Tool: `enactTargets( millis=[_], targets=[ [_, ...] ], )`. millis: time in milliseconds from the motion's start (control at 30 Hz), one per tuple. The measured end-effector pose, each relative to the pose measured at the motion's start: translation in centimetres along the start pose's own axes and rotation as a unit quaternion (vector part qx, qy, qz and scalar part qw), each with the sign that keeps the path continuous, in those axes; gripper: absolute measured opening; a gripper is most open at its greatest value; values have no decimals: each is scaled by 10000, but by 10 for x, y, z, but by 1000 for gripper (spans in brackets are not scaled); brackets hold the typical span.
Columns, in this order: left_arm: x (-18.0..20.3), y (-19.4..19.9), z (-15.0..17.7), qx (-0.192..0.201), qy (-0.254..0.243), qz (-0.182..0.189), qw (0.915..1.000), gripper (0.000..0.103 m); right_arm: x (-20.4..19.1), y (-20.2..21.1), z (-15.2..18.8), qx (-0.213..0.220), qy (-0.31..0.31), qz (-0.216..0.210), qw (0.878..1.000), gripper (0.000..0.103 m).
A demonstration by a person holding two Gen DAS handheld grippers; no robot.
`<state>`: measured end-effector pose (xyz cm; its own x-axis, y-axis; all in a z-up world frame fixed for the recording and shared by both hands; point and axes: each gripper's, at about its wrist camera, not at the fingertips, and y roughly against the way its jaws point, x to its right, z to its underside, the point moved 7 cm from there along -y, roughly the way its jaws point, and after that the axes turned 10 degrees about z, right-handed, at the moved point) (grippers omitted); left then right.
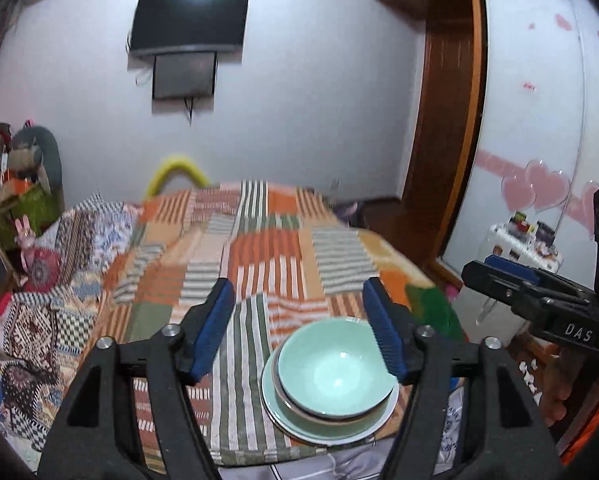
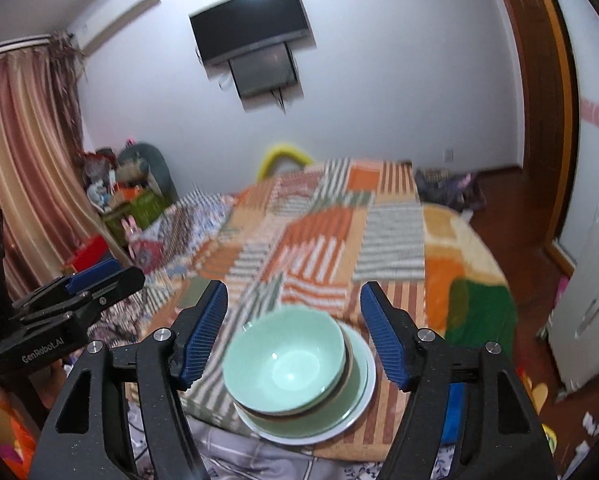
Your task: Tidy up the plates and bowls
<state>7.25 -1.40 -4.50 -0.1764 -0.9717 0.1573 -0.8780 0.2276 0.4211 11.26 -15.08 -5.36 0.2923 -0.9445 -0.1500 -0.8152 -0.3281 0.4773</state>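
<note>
Left wrist view: the left gripper [image 1: 299,328] has its jaws wide and empty. At lower centre, a green bowl [image 1: 335,368] sits nested on plates [image 1: 299,426] on the bed [image 1: 259,240], stacked to save space.

Right wrist view: the right gripper [image 2: 295,334] has wide jaws, holding nothing; the stack sits lower centre, apparently finished.

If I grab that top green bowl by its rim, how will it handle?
The top green bowl looks glazed and glossy, so the pads may slip on its rim. It seems ceramic: probably rigid, fairly heavy, and chippable. It sits nested in the stacked dishes on the soft striped blanket, so pushing it could shift or tilt the stack.
</note>
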Motion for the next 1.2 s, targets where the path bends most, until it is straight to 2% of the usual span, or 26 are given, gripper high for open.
enactTargets(
  millis=[100,133,200,333,467,667,1200],
  targets=[
    [5,16,-7,241,-56,39,9997,78,-5,13,-9,276,28,-42,9996,69],
    [7,20,-9,310,-87,32,9995,85,-7,18,-12,383,31,-58,9992,70],
    [8,29,-12,474,-117,-47,9988,92,-9,23,-15,519,25,-72,9986,79],
    [11,38,-15,664,-187,-104,9976,98,-16,30,-19,717,66,-116,9973,80],
    [12,42,-15,734,-228,-112,9970,99,-21,35,-19,856,133,-114,9962,85],
    [10,42,-14,799,-210,-151,9965,102,-20,38,-20,1015,100,-76,9948,99],
    [7,39,-12,790,-99,-123,9967,102,-20,42,-17,1034,142,-17,9945,102]
  ],
)
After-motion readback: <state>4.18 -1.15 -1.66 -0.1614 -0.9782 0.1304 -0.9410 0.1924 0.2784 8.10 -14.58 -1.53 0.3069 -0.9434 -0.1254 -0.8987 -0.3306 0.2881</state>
